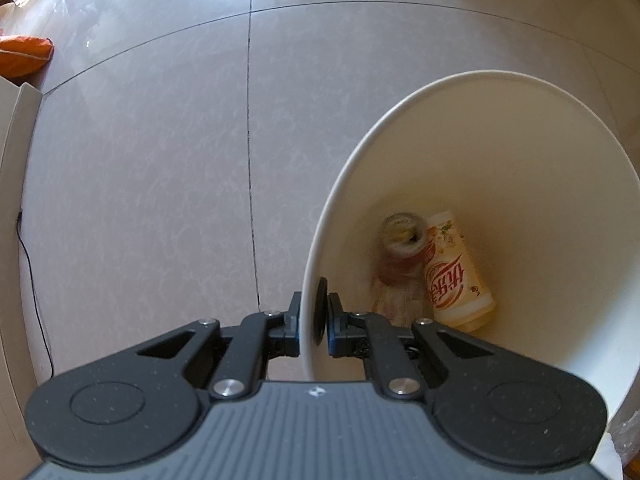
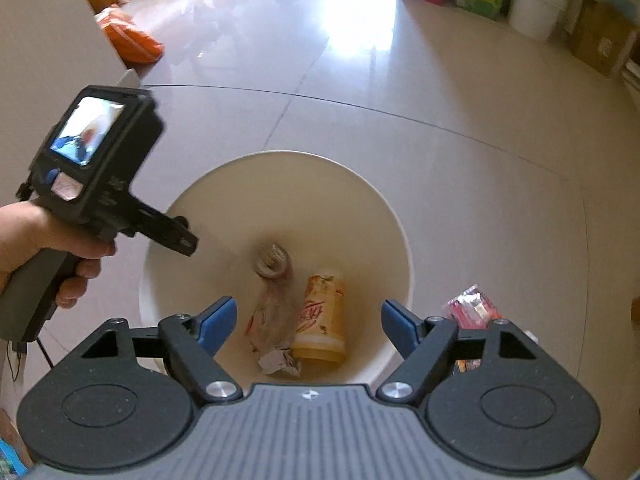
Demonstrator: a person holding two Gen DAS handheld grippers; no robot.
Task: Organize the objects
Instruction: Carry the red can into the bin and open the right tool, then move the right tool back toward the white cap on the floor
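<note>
Trash lies at the bottom of a cream round bin point(image 2: 400, 240) standing on a pale tiled floor point(image 2: 460, 128): a blurred clear bottle point(image 2: 274, 280) on the left, touching a yellow paper cup point(image 2: 324, 316) with red lettering lying on its side to its right, and a crumpled grey scrap point(image 2: 280, 362) at the near end of the two.

Going left to right in the right wrist view, a hand point(image 2: 44, 248) holds the left gripper point(image 1: 314, 312) by its handle at the bin's left rim. The left wrist view shows its fingers pressed together on that rim, one pad outside the wall and one inside. Beyond them the floor runs open to an orange cushion point(image 1: 24, 56) and a pale panel edge point(image 1: 16, 152) at far left, with a thin black cable point(image 1: 36, 280) trailing down beside it.

Centre, the right gripper point(image 2: 306, 324) hovers above the bin's mouth, tilted steeply down, its blue-padded fingers point(image 2: 218, 322) spread wide with nothing pinched; the rubbish lies far below the gap.

Right of the bin, just outside its wall, sits a red-and-clear wrapper point(image 2: 472, 306). Boxes and a white bucket point(image 2: 534, 8) line the far right edge, well apart.
</note>
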